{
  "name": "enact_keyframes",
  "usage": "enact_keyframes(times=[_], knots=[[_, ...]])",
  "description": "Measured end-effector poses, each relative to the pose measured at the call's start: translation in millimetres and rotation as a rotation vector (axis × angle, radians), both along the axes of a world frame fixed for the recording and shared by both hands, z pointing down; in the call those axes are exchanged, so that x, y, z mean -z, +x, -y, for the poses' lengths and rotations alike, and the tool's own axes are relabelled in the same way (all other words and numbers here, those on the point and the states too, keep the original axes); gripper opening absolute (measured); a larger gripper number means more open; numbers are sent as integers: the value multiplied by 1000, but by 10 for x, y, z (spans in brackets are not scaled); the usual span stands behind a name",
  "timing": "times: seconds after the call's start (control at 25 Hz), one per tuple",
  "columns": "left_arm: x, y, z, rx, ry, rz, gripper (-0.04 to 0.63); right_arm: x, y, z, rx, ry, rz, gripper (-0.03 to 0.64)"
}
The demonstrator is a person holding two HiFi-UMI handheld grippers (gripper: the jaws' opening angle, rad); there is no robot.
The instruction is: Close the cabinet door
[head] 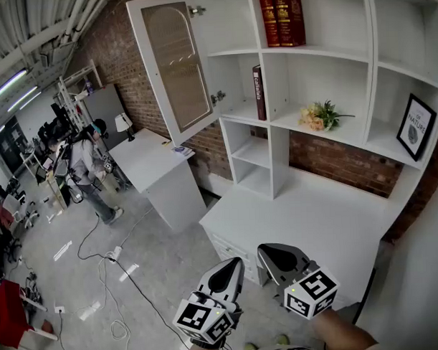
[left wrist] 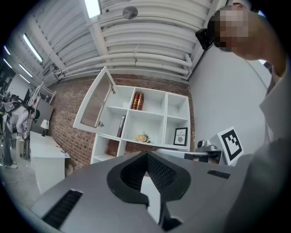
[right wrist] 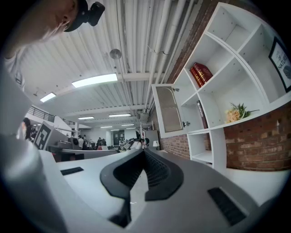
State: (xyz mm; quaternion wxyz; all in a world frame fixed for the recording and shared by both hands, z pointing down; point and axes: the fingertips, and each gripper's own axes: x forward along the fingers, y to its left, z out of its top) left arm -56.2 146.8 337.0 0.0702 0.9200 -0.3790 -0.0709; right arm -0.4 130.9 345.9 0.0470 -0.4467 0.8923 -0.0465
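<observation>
The white cabinet door with its arched glass panel stands swung open to the left at the top left of the shelf unit, its small knob at the lower right corner. It also shows as the door in the left gripper view and the door in the right gripper view. Both grippers are low, in front of the desk and well away from the door. My left gripper is shut and holds nothing. My right gripper is beside it, jaws together, also holding nothing.
The shelves hold red books, a dark book, flowers and a framed picture. A white desk lies under the shelves. A white side table stands left of it. A person and floor cables are farther left.
</observation>
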Motion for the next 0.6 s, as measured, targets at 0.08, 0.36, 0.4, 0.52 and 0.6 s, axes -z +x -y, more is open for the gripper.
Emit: enact_keyframes(times=[0.08,0.36,0.4,0.52,0.6], knots=[[-14,7,-9,2,-2,-1,11,-6,8,-8,2,0,-1,17],[-3,14,-20,15,2,-1,11,-11,13,-22,12,4,-11,17],[-10,16,-25,16,0,0,11,-18,13,-26,14,2,-11,17],[-18,11,-35,16,-5,4,11,-13,11,-46,28,-11,13,17],[2,-1,-33,21,-3,6,11,24,33,-55,41,-11,36,17]])
